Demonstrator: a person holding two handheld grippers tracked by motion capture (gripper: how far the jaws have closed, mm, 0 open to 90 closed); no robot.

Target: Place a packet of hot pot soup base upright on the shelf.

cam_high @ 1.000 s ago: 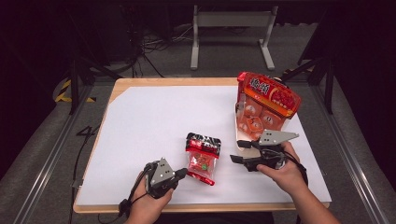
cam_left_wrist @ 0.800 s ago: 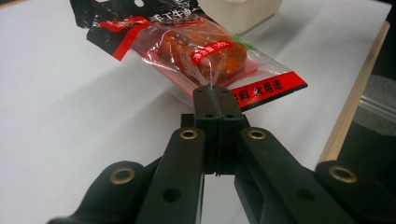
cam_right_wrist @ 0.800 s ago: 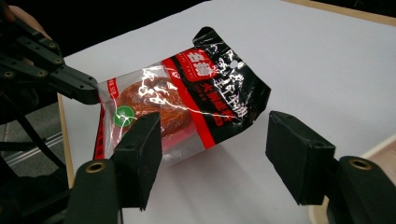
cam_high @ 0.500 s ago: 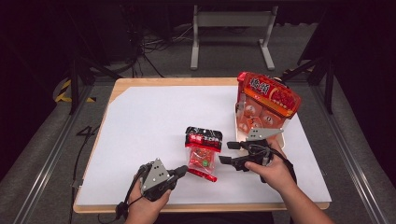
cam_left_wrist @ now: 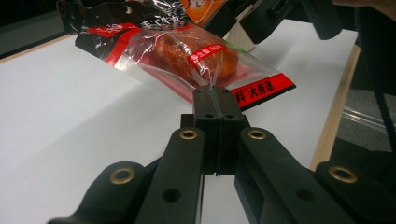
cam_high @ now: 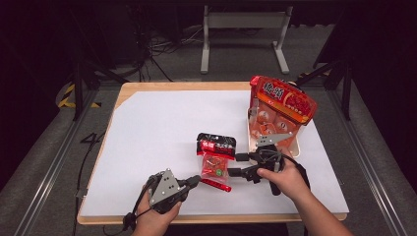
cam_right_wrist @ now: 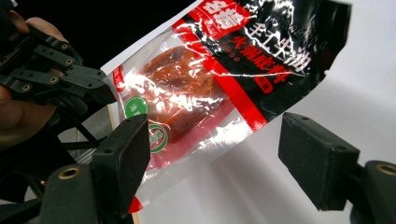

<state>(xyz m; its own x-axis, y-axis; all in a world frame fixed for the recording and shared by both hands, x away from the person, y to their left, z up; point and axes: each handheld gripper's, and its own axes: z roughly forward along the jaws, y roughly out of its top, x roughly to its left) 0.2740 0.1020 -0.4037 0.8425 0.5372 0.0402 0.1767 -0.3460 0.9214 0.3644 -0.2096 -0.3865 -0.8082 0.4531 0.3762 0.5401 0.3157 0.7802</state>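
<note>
Your left claw point(cam_high: 195, 181) is pressed closed at the packet's point(cam_high: 215, 160) lower left edge, low in the frame's centre. Your right claw point(cam_high: 233, 165) gapes wide just right of it.

a small sealed snack packet point(cam_high: 215, 160) lies on the white table cover, near the front edge and a little right of centre. its upper part is black with red bands and white lettering, while the lower part is crinkled clear film showing a reddish-brown piece of food, small green round stickers and a red bottom strip.
</note>
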